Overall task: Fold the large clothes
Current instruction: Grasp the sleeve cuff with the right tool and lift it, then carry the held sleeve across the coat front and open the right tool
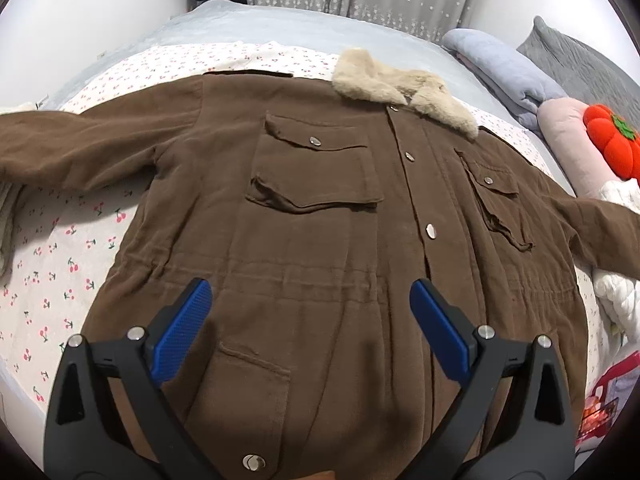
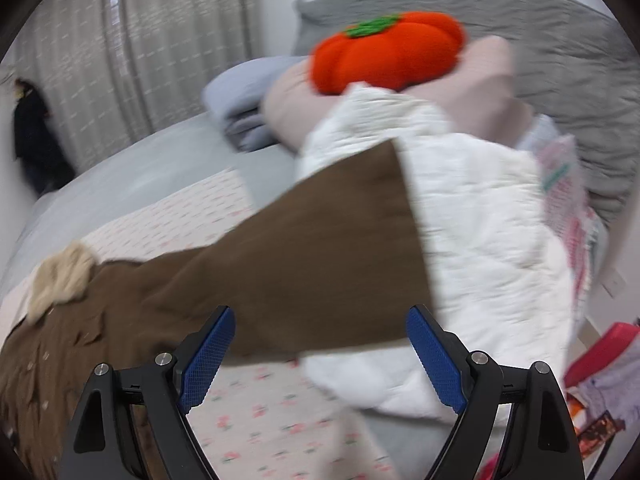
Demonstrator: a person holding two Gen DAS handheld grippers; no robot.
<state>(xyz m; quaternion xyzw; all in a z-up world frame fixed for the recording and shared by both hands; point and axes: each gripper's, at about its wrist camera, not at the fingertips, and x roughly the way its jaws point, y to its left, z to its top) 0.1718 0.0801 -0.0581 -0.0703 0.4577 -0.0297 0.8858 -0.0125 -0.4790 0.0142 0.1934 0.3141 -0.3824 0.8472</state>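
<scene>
Brown fur-collared cotton jacket (image 1: 320, 240) spread face-up on the cherry-print sheet (image 1: 60, 264).
Left gripper (image 1: 311, 312) and right gripper (image 2: 320, 340) gape wide, empty; the right view is motion-blurred, both cuffs cropped.

Left claw (image 1: 310, 312) gapes above the brown coat (image 1: 320, 216) (front up, sleeves spread) on the bed (image 1: 60, 264).

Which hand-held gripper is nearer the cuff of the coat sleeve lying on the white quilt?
Right. The right hand-held gripper is open just short of that sleeve cuff; the left hand-held gripper is open over the brown coat around its waist.
</scene>
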